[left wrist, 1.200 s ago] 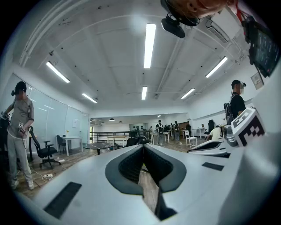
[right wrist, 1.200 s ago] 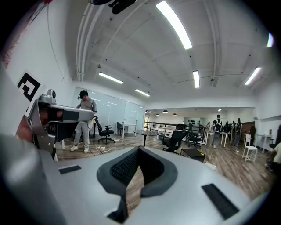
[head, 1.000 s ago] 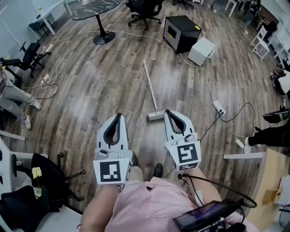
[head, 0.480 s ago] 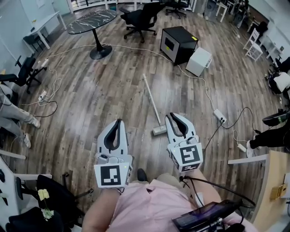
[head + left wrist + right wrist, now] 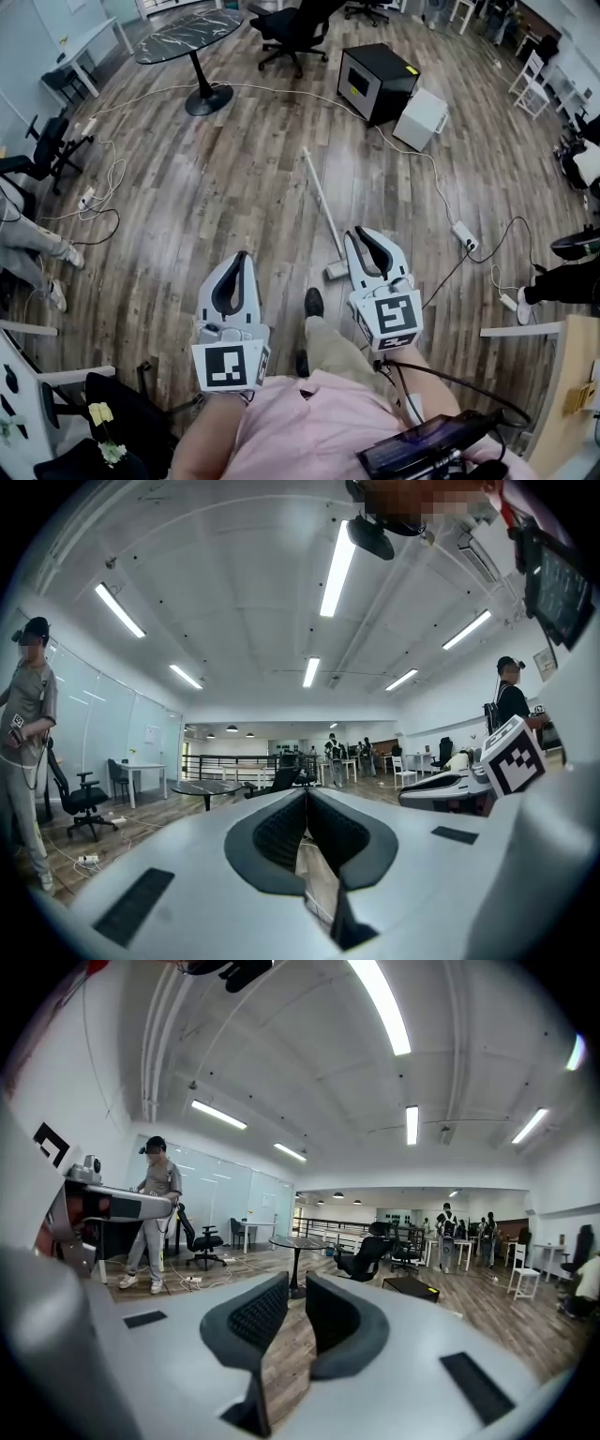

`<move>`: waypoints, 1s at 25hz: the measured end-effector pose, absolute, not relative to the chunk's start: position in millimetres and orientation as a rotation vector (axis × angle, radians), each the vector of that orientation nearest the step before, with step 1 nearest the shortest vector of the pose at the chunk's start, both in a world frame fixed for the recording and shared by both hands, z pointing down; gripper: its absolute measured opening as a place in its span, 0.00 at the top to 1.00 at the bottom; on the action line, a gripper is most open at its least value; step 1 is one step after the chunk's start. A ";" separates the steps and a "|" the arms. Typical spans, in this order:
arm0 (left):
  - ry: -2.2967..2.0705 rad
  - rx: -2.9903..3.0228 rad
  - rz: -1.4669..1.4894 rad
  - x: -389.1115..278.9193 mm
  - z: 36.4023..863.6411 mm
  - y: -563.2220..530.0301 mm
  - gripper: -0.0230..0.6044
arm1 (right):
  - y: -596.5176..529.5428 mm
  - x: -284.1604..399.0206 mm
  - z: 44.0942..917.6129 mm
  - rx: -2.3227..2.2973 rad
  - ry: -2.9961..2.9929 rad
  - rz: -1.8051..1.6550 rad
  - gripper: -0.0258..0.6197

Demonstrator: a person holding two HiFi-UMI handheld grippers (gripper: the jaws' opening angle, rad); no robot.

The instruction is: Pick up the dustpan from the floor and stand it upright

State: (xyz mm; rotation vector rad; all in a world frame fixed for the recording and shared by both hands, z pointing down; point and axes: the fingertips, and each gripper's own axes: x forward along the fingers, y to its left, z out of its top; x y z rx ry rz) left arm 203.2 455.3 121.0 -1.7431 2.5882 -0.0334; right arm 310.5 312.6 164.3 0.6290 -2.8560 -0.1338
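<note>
The left gripper [image 5: 305, 794] is keeping its 2 jaws together at the tips, with nothing between them. The right gripper [image 5: 297, 1283] is holding its jaws a narrow slit apart, and only floor is showing through the gap. Both grippers are hovering above the floor on the near side of the dustpan [image 5: 322, 208]. The dustpan is lying flat, its head [image 5: 336, 273] just beside the right gripper's inner edge and its long pale handle running away from the person.

Compared with 0.5 s ago, the person's shoe [image 5: 314, 302] is stepping forward and landing near the dustpan's head, between the 2 grippers. The head is now showing closer to the right gripper, while both pairs of jaws are standing as they were.

The dustpan is resting on a grey-brown wood plank floor [image 5: 234, 178]. Beyond the far end of its handle a black cabinet [image 5: 375, 80] is standing with a white box [image 5: 419, 117] beside it. A white cable [image 5: 281, 91] is trailing past that end. Right of the dustpan a power strip [image 5: 463, 234] is lying, and far beyond it to the left a round dark table [image 5: 192, 33] is standing
</note>
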 end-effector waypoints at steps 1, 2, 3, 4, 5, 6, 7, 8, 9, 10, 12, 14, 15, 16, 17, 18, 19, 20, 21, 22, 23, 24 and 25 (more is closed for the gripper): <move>2.591 -1.746 -0.038 196.5 123.5 451.4 0.94 | 307.3 303.6 166.2 0.632 -2.855 -0.132 0.87; 2.595 -1.749 -0.043 189.4 126.4 446.3 0.94 | 300.6 296.7 168.6 0.636 -2.855 -0.128 0.87; 2.598 -1.753 -0.048 182.0 129.7 439.6 0.94 | 292.3 289.6 171.4 0.641 -2.854 -0.124 0.87; 2.600 -1.757 -0.054 174.4 133.1 431.2 0.94 | 282.4 282.4 174.5 0.647 -2.853 -0.118 0.87; 2.602 -1.763 -0.058 166.5 136.5 421.1 0.94 | 271.3 274.9 177.8 0.651 -2.850 -0.111 0.87; 2.604 -1.771 -0.061 158.2 140.1 409.8 0.94 | 259.4 266.7 181.7 0.653 -2.846 -0.101 0.87; 2.608 -1.781 -0.061 149.3 143.5 397.8 0.94 | 247.4 258.0 185.8 0.654 -2.840 -0.091 0.87; 2.612 -1.793 -0.062 139.8 146.7 385.4 0.94 | 235.1 248.7 189.9 0.655 -2.833 -0.080 0.87; 2.617 -1.803 -0.066 129.8 149.5 372.6 0.94 | 222.3 239.1 193.4 0.655 -2.825 -0.070 0.87; 2.623 -1.811 -0.073 119.4 151.7 359.1 0.94 | 208.4 229.2 196.3 0.656 -2.817 -0.063 0.87; 2.630 -1.818 -0.090 98.6 154.0 330.2 0.94 | 177.3 208.6 200.8 0.654 -2.806 -0.053 0.87; 2.633 -1.813 -0.103 77.0 153.8 301.4 0.94 | 145.6 186.1 203.8 0.645 -2.803 -0.048 0.87; 2.635 -1.808 -0.106 66.0 153.0 288.4 0.94 | 131.1 174.2 204.1 0.638 -2.805 -0.051 0.87; 2.638 -1.799 -0.107 55.4 151.8 276.8 0.94 | 117.9 162.4 203.3 0.631 -2.808 -0.057 0.87; 2.642 -1.788 -0.106 45.6 150.3 266.8 0.94 | 105.9 151.1 201.5 0.622 -2.813 -0.066 0.87; 2.647 -1.774 -0.104 36.6 148.4 257.9 0.94 | 94.7 140.7 199.0 0.614 -2.819 -0.075 0.87; 2.651 -1.761 -0.100 28.5 145.8 250.0 0.94 | 84.0 131.4 196.2 0.610 -2.824 -0.084 0.87; 2.653 -1.749 -0.093 21.1 142.8 243.0 0.94 | 74.1 123.3 193.3 0.612 -2.828 -0.092 0.87; 2.653 -1.739 -0.086 13.7 139.5 237.4 0.94 | 65.3 115.6 190.4 0.617 -2.830 -0.096 0.87; 2.652 -1.730 -0.082 5.9 136.2 233.2 0.94 | 57.9 107.8 187.5 0.623 -2.831 -0.098 0.87; 2.653 -1.720 -0.079 -2.5 133.4 229.8 0.94 | 51.5 99.5 184.7 0.627 -2.833 -0.100 0.87; 2.655 -1.710 -0.077 -11.4 131.2 226.6 0.94 | 45.6 90.8 182.2 0.629 -2.836 -0.104 0.87; 2.658 -1.700 -0.073 -20.1 129.8 223.2 0.94 | 40.0 82.1 180.2 0.628 -2.839 -0.109 0.87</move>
